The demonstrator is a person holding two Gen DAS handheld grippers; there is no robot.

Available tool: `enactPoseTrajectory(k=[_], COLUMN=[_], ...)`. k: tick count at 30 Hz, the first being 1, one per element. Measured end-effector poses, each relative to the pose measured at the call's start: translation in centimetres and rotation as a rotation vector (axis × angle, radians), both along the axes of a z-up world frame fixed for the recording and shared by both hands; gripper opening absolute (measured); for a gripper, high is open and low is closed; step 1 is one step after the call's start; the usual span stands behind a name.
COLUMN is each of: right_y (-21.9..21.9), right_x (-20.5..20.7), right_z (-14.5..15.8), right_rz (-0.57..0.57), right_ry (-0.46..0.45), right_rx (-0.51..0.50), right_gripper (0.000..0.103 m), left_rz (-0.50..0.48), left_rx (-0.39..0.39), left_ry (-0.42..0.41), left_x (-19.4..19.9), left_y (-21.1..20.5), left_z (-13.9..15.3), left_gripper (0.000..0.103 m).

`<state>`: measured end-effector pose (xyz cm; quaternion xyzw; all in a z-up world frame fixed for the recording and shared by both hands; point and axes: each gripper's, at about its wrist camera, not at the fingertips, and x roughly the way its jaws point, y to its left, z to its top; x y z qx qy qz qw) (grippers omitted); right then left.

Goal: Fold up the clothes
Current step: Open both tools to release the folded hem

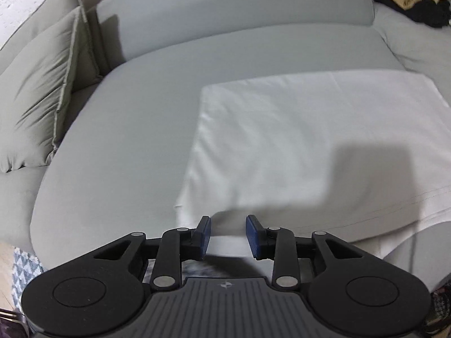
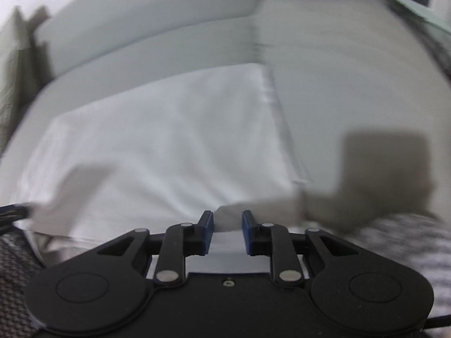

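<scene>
white garment (image 1: 296,140) lies flat on the grey sofa seat (image 1: 118,155), near hem between the part-open jaws of left gripper (image 1: 227,235) and right gripper (image 2: 227,232), pads not visibly pinching; risk: uneven bites skew the fold.
</scene>
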<state>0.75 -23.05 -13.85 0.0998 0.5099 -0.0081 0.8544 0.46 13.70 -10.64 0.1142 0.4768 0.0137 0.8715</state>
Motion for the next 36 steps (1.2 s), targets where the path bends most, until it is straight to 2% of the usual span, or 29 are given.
enactPoseTrajectory(k=[3, 5, 8, 12, 16, 19, 21, 23, 25, 26, 27, 28, 29, 31, 34, 35, 36], right_y=[-2.3, -3.3, -4.2, -4.3, -3.3, -2.7, -2.7, -2.8, -2.9, -3.2, -3.6, -4.3, -5.2, -6.4, -5.3, -4.9, -4.4], right_x=[-0.2, 0.0, 1.4, 4.4, 8.4, 11.4, 13.3, 14.9, 16.5, 16.9, 17.1, 17.1, 16.9, 16.3, 15.7, 15.3, 14.7], right_z=[1.2, 2.1, 2.9, 1.3, -0.4, -2.0, -3.4, -4.9, -6.6, -7.4, -8.1, -8.7, -8.9, -8.6, -7.4, -6.8, -6.2], right_rz=[-0.066, -0.100, -0.136, -0.218, -0.269, -0.265, -0.247, -0.199, -0.152, -0.164, -0.192, -0.239, -0.308, -0.406, -0.381, -0.375, -0.371], right_ry=[-0.035, -0.116, -0.240, -0.338, -0.340, -0.309, -0.274, -0.271, -0.276, -0.280, -0.297, -0.310, -0.323, -0.333, -0.343, -0.357, -0.383], right_rx=[0.041, 0.098, 0.207, 0.378, 0.372, 0.362, 0.398, 0.479, 0.552, 0.527, 0.473, 0.408, 0.353, 0.276, 0.171, 0.142, 0.121], right_gripper=[0.024, 0.025, 0.025, 0.025, 0.024, 0.024, 0.024, 0.024, 0.024, 0.021, 0.000, 0.000, 0.000, 0.000, 0.000, 0.000, 0.003], left_rz=[0.007, 0.000, -0.035, -0.099, -0.153, -0.132, -0.105, -0.085, -0.052, -0.031, -0.005, 0.047, 0.099, 0.131, 0.156, 0.166, 0.158], left_rx=[-0.079, -0.128, -0.154, -0.161, -0.168, -0.151, -0.171, -0.199, -0.150, -0.116, -0.082, -0.053, -0.018, 0.078, 0.190, 0.189, 0.153], left_ry=[-0.086, -0.151, -0.220, -0.244, -0.247, -0.236, -0.214, -0.190, -0.181, -0.186, -0.193, -0.206, -0.217, -0.233, -0.249, -0.263, -0.280], left_x=[-0.4, 0.1, 1.9, 5.2, 9.2, 12.8, 15.2, 17.2, 18.4, 18.8, 19.2, 19.6, 19.8, 20.0, 19.6, 19.0, 18.4], left_y=[1.5, 1.6, 0.3, -2.6, -4.9, -5.4, -4.8, -4.2, -3.9, -3.8, -3.6, -3.1, -2.5, -2.2, -2.2, -2.2, -2.2], left_z=[1.6, 2.6, 3.3, 2.6, 1.1, -0.9, -2.7, -4.6, -6.5, -7.4, -8.1, -8.1, -8.1, -8.3, -7.9, -7.5, -6.9], left_gripper=[0.032, 0.033, 0.035, 0.036, 0.036, 0.035, 0.031, 0.028, 0.028, 0.028, 0.028, 0.026, 0.018, 0.023, 0.023, 0.023, 0.023])
